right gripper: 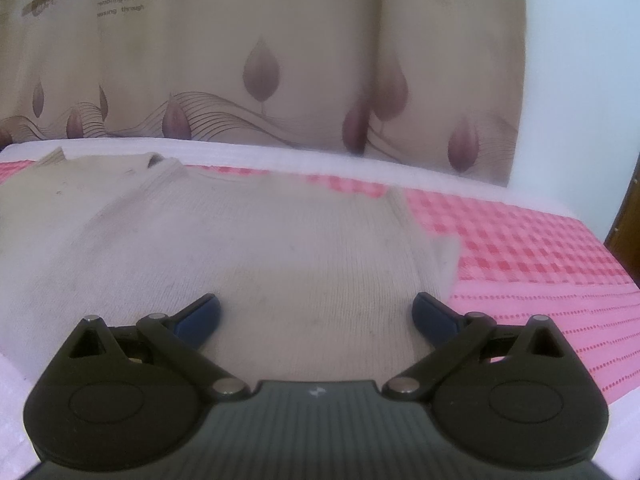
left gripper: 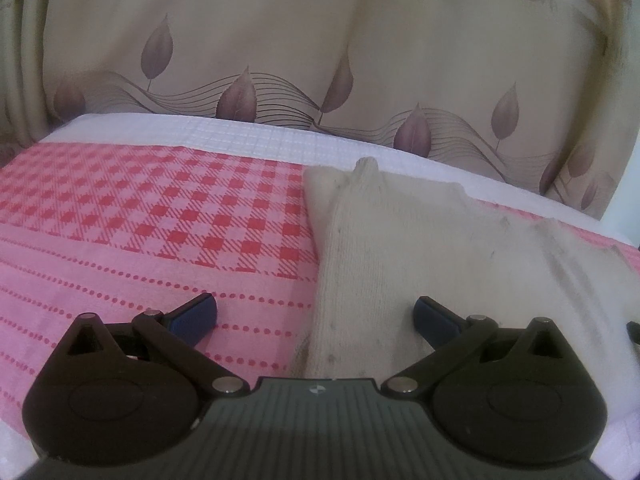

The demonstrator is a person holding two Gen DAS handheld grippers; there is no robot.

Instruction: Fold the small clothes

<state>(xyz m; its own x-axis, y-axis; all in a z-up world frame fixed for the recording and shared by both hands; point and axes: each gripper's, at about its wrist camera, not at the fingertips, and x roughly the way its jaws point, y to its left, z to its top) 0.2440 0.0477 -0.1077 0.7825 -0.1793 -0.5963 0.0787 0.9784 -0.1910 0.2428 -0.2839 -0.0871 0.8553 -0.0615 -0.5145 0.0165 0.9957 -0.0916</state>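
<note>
A small cream knitted sweater [left gripper: 420, 248] lies flat on a pink and red checked cloth [left gripper: 140, 208]. In the left wrist view its left sleeve is folded inward along the left edge. My left gripper [left gripper: 316, 312] is open and empty, low over the sweater's near left edge. The sweater fills the right wrist view [right gripper: 248, 240], with its right edge and a sleeve end [right gripper: 444, 256] at the right. My right gripper [right gripper: 316, 312] is open and empty, low over the sweater's near right part.
The checked cloth [right gripper: 520, 240] lies on a white padded surface [left gripper: 240, 136] whose far edge meets a beige curtain [left gripper: 280, 40] with leaf prints. A white wall [right gripper: 580, 80] and a dark wooden edge [right gripper: 624, 220] stand at the right.
</note>
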